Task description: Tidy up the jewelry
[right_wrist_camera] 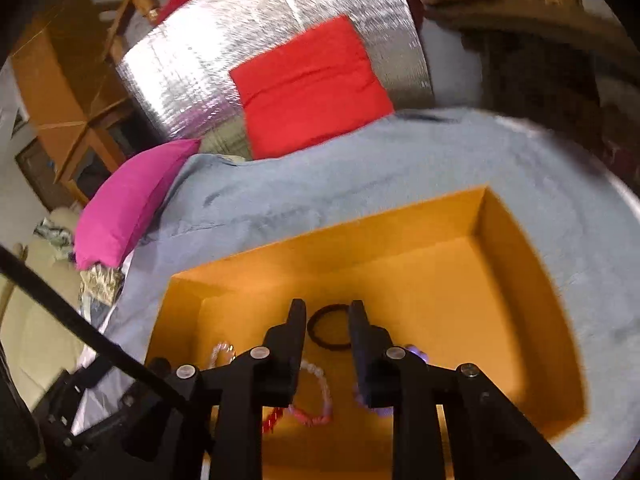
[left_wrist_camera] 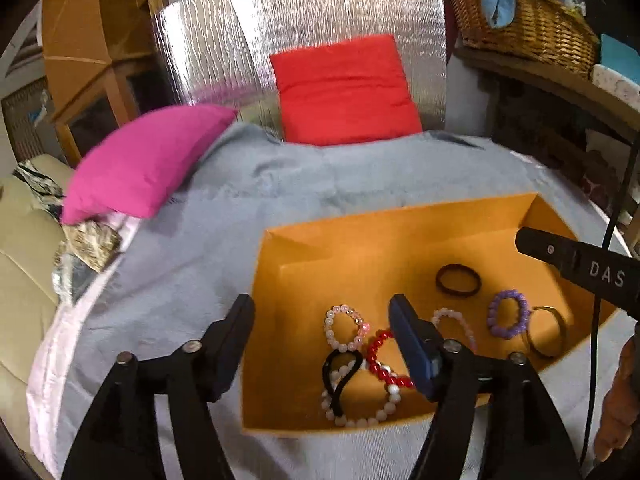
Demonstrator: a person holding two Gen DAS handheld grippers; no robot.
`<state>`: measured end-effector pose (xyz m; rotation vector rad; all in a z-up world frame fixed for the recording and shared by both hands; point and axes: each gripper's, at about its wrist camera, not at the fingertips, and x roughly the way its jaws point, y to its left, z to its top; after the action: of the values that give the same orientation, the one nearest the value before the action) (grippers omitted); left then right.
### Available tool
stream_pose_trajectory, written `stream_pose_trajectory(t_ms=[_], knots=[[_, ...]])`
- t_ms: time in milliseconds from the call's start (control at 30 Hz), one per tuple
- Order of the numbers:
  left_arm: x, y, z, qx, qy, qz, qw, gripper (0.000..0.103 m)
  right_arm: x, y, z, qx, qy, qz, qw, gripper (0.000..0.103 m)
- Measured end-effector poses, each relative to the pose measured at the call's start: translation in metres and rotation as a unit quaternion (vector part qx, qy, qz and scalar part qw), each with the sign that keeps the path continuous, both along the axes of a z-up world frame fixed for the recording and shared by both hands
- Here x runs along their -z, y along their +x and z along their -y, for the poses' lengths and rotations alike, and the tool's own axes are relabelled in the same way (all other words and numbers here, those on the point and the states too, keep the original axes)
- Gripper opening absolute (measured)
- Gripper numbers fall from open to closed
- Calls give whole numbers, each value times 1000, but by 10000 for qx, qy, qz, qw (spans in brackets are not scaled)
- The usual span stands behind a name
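left wrist view shows your left gripper (left_wrist_camera: 322, 320) with its fingers spread wide and empty, one finger over the grey blanket (left_wrist_camera: 192, 240), the other over the orange box (left_wrist_camera: 360, 236). inside that box you have eight pieces lying loose on the floor: a pale pink bead bracelet (left_wrist_camera: 345, 327), a red bead bracelet (left_wrist_camera: 382, 358), a black hair tie (left_wrist_camera: 340, 376) lying across a white bead bracelet (left_wrist_camera: 362, 400), a second pale bead bracelet (left_wrist_camera: 456, 322) partly hidden behind the finger, a purple bead bracelet (left_wrist_camera: 508, 319), a dark brown hair tie (left_wrist_camera: 458, 280) and a metal bangle (left_wrist_camera: 546, 332) touching the purple one. your right gripper's finger (left_wrist_camera: 576, 268) reaches in over the box's right wall.

right wrist view puts your right gripper (right_wrist_camera: 326, 312) above the same box (right_wrist_camera: 500, 280), fingers parted with nothing between them, the brown hair tie (right_wrist_camera: 330, 328) lying on the floor beyond the gap. two pillows sit at the far edge of the blanket: one magenta (left_wrist_camera: 148, 160), one red (left_wrist_camera: 346, 92).
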<state>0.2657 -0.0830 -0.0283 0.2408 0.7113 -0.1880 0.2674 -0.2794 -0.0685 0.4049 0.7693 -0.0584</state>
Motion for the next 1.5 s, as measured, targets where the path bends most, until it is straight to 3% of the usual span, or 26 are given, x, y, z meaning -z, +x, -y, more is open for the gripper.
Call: stream_pose_trajectory(t_ms=[33, 100, 167, 333, 400, 500, 633, 933, 1500], knots=[[-7, -9, -1, 30, 5, 66, 10000, 77, -9, -9, -2, -52, -162, 16, 9999, 31], [-19, -24, -3, 36, 22, 197, 9998, 77, -24, -26, -5, -127, -419, 67, 9990, 55], [-33, -43, -8, -112, -16, 361, 9993, 78, -44, -51, -12, -212, -738, 170, 9969, 61], [-62, -82, -19, -314, -105, 655, 9973, 81, -74, -103, -22, -289, -1200, 401, 9915, 62], [-71, -96, -23, -396, -129, 792, 9960, 81, -82, -120, -25, -337, -1245, 468, 9905, 62], [-79, -113, -30, -512, -250, 854, 9947, 92, -91, -144, -27, -266, -1145, 574, 9914, 63], [-89, -128, -38, -580, -322, 994, 9928, 93, -99, -162, -36, -217, -1260, 652, 9897, 63], [-97, -128, -56, -835, -396, 1043, 9902, 93, -106, -164, -45, -104, -1308, 802, 9881, 64], [-99, -130, -62, -854, -376, 1063, 9899, 93, -102, -158, -55, -178, -1315, 767, 9882, 64]])
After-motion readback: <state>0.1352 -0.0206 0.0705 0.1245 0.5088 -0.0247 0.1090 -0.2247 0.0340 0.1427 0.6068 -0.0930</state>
